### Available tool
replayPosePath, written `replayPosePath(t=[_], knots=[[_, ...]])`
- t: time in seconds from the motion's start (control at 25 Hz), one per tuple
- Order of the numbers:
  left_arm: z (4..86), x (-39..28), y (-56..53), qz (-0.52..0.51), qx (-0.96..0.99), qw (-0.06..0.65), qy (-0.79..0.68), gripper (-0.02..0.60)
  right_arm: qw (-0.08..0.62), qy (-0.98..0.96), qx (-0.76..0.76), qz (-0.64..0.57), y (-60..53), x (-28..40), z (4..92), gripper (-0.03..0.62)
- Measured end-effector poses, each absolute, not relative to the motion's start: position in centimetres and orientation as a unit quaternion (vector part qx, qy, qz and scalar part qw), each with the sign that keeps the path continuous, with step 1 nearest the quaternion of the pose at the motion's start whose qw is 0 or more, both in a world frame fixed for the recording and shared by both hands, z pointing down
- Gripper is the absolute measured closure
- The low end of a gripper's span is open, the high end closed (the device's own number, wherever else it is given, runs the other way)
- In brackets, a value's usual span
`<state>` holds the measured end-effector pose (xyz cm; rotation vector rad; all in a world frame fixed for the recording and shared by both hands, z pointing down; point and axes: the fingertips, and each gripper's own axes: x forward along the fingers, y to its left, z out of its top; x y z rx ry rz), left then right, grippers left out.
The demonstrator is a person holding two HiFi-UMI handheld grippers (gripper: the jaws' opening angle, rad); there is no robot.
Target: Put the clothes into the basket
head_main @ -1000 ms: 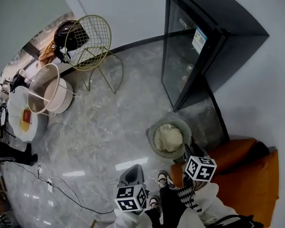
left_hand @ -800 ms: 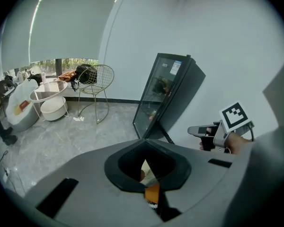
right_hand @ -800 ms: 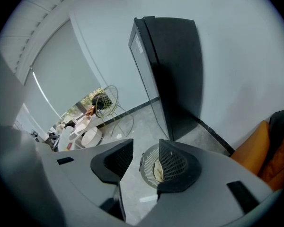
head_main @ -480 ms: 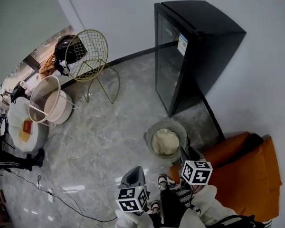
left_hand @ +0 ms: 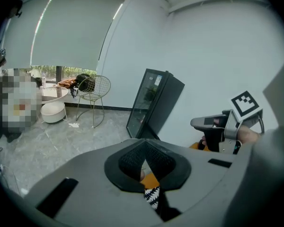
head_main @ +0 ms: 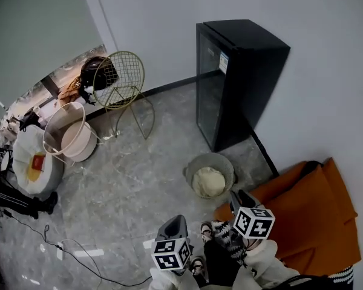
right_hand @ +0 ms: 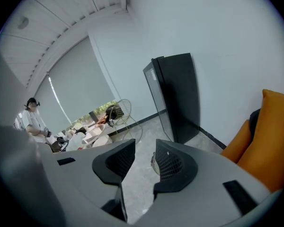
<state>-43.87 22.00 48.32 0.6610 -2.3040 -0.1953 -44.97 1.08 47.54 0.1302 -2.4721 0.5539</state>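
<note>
Grey and round, the woven basket [head_main: 221, 161] sits on the veined marble floor [head_main: 139, 180], a soft cream heap of clothes [head_main: 208, 181] inside. On the left gripper [left_hand: 144, 146] the ribbed pads meet on nothing. The right gripper [right_hand: 144, 149] has just been closing slightly, its jaws apart and empty.

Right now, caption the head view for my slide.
Cream clothes in the grey basket by the black fridge; left hand-held gripper and right hand-held gripper empty.
</note>
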Motion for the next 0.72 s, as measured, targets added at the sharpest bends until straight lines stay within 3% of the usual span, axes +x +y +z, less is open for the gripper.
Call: replayPosePath(t=[0.12,0.72], knots=[[47.3,-40.6,23.0,-0.083,0.262,0.348,-0.896,0.578,0.284,-0.935,0.056,0.206,2.2,-41.2,45.6,0.528],[42.7,-29.6,20.0,-0.083,0.297,0.315,-0.898,0.58,0.243,-0.949,0.048,0.193,2.4,-26.3,40.2,0.562]])
